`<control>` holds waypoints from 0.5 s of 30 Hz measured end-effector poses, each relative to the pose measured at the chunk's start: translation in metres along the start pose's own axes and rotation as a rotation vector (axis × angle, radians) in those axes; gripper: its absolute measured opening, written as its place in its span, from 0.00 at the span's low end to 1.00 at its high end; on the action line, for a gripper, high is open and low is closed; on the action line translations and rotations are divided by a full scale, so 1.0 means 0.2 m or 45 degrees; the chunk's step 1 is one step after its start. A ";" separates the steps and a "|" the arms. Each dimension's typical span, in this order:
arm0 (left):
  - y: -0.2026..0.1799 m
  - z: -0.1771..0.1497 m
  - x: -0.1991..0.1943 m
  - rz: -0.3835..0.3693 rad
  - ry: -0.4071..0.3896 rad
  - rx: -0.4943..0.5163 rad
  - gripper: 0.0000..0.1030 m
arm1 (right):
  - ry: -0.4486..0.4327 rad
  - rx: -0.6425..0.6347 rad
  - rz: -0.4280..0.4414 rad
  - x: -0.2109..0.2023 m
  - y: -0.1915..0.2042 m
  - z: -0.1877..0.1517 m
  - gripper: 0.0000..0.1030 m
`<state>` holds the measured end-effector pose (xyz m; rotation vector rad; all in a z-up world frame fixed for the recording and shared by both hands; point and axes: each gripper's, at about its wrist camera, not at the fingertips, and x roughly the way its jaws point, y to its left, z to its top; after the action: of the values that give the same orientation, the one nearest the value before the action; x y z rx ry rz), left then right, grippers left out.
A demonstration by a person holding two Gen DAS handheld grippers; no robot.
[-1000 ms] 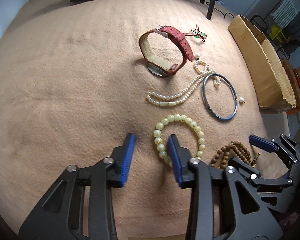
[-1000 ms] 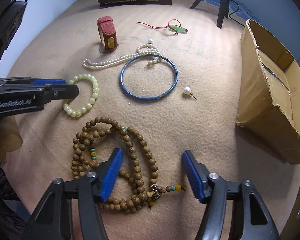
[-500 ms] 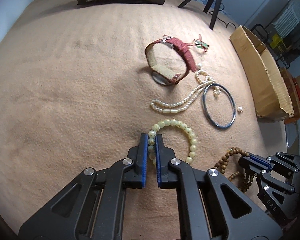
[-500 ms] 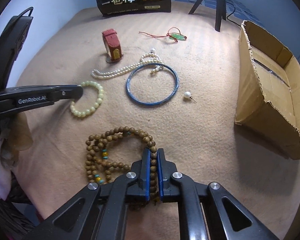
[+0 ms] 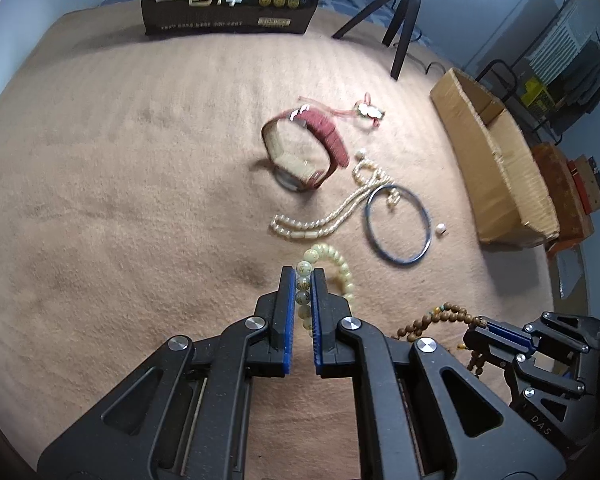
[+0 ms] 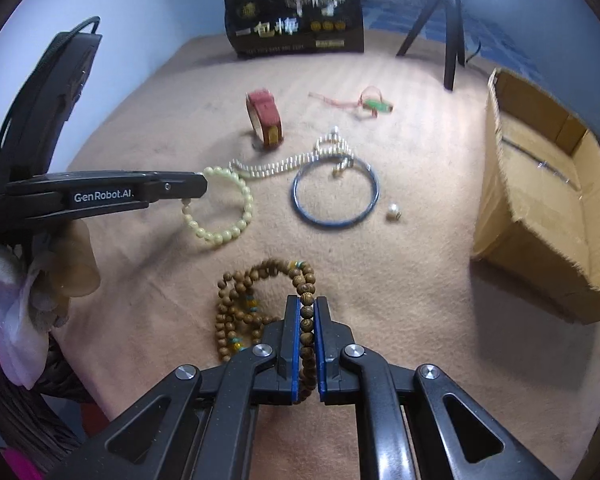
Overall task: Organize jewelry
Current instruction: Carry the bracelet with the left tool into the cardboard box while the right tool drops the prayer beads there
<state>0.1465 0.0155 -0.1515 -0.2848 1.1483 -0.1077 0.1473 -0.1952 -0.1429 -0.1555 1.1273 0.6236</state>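
Both claws went from open to clamped: left claw (image 5: 303, 300) gripped the pale yellow-green bead bracelet (image 6: 224, 208), right claw (image 6: 307, 336) the brown wooden bead string (image 6: 256, 304), both lifting off the tan carpeted surface (image 5: 120, 200) well short of the open cardboard box (image 6: 540, 208), ready for transfer.

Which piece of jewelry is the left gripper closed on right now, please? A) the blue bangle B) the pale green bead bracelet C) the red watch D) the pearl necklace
B: the left gripper is shut on the pale green bead bracelet, its beads pinched between the blue pads, while the blue bangle, red watch and pearl necklace lie untouched on the cloth.
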 end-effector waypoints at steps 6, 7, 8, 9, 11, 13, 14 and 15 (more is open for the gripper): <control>-0.07 0.05 -0.11 -0.055 -0.085 0.016 0.05 | -0.150 0.028 -0.008 -0.17 -0.02 0.07 0.04; -0.09 0.05 -0.13 -0.060 -0.094 0.022 0.05 | -0.164 0.028 -0.008 -0.18 -0.03 0.08 0.04; -0.10 0.06 -0.14 -0.072 -0.104 0.026 0.05 | -0.181 0.026 -0.008 -0.20 -0.03 0.09 0.04; -0.12 0.06 -0.16 -0.085 -0.113 0.031 0.05 | -0.195 0.026 -0.010 -0.21 -0.04 0.10 0.04; -0.14 0.07 -0.18 -0.099 -0.131 0.042 0.05 | -0.231 0.034 -0.019 -0.25 -0.05 0.12 0.04; -0.18 0.09 -0.20 -0.114 -0.146 0.051 0.05 | -0.265 0.047 -0.024 -0.29 -0.07 0.13 0.04; -0.19 0.09 -0.21 -0.120 -0.156 0.060 0.05 | -0.286 0.056 -0.028 -0.31 -0.08 0.14 0.04; -0.21 0.10 -0.22 -0.124 -0.166 0.072 0.05 | -0.308 0.064 -0.031 -0.34 -0.09 0.14 0.04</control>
<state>0.1500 -0.0122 -0.0933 -0.2935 1.0008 -0.2044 0.1607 -0.2241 -0.0737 -0.0484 0.9054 0.5755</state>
